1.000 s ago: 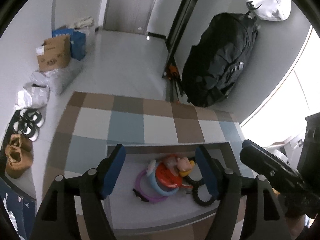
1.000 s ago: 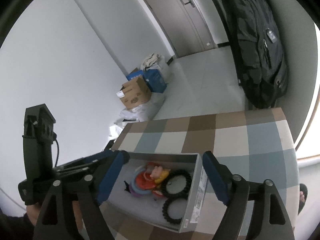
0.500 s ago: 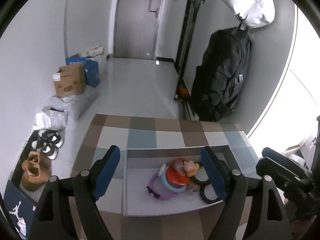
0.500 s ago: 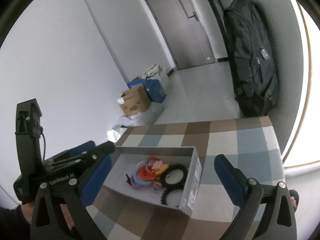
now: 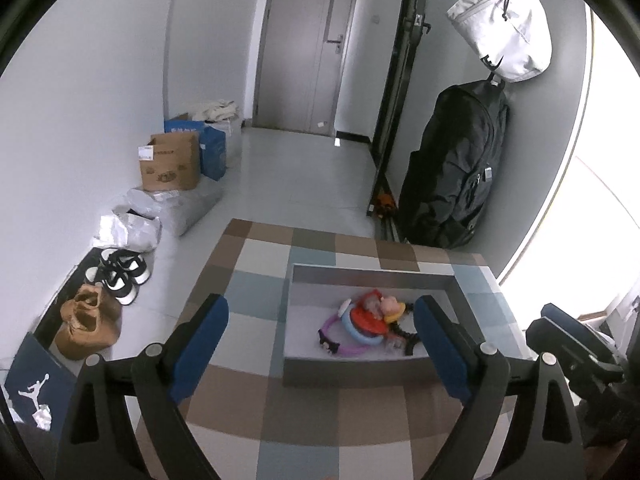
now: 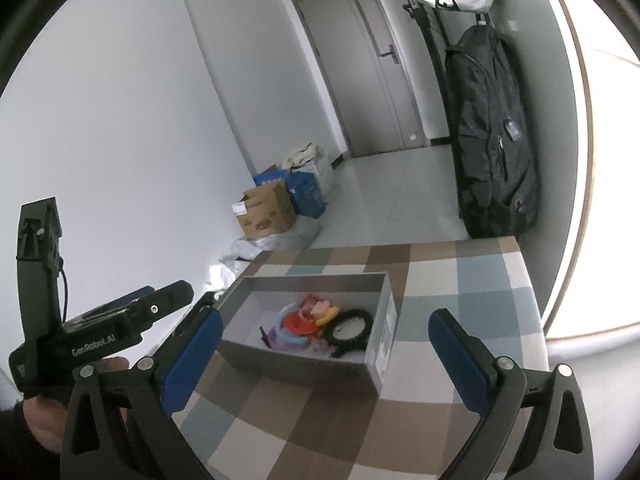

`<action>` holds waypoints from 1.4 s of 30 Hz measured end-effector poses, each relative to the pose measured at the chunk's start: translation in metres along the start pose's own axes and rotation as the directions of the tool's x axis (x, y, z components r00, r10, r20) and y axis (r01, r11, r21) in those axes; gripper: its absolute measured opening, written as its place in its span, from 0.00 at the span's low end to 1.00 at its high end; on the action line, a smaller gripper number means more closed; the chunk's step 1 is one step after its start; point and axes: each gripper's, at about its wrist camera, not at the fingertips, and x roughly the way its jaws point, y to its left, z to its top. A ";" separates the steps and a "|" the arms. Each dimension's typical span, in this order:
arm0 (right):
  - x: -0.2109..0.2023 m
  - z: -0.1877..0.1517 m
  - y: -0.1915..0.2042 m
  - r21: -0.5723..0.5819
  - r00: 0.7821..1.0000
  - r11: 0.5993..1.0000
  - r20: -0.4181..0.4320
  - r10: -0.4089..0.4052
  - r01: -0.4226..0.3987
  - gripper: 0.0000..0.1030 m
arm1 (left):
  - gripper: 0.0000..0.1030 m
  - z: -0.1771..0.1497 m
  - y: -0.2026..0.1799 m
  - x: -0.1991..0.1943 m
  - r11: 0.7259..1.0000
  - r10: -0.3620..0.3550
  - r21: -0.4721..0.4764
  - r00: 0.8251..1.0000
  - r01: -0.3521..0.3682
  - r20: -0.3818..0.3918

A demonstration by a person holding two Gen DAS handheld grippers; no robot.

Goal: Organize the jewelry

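A shallow grey box [image 5: 372,372] [image 6: 304,366] sits on a checked table [image 5: 256,280] [image 6: 460,280]. Inside it lies a heap of jewelry [image 5: 370,320] [image 6: 308,320]: a purple bangle, a blue ring, red and yellow pieces, and black beaded bracelets [image 6: 348,330]. My left gripper [image 5: 320,348] hangs above the table in front of the box, its jaws still opening, nothing between them. My right gripper [image 6: 324,356] hovers in front of the box, wide open and empty. Each wrist view shows the other gripper at its edge.
A black backpack [image 5: 452,168] and a white bag [image 5: 504,28] hang on the right wall. Cardboard and blue boxes [image 5: 172,160], plastic bags and shoes [image 5: 120,272] line the left wall on the floor. A grey door [image 5: 308,44] stands at the far end.
Both grippers have drawn back and up from the box, so the box now lies ahead of the fingers. Both pairs of jaws stand wider than before.
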 end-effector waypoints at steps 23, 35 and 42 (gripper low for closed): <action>-0.018 -0.034 0.006 -0.028 0.999 0.998 0.004 -0.048 0.048 1.00 | 0.88 -0.024 -0.007 -0.015 0.999 0.033 0.039 0.999 -0.034 0.026; -0.017 -0.036 0.004 -0.018 0.999 0.999 0.000 -0.045 0.045 1.00 | 0.88 -0.023 -0.005 -0.015 0.999 0.037 0.031 0.999 -0.038 0.016; -0.016 -0.039 0.001 0.000 0.999 0.999 0.002 -0.044 0.044 1.00 | 0.88 -0.023 -0.005 -0.017 0.998 0.041 0.037 0.999 -0.042 0.023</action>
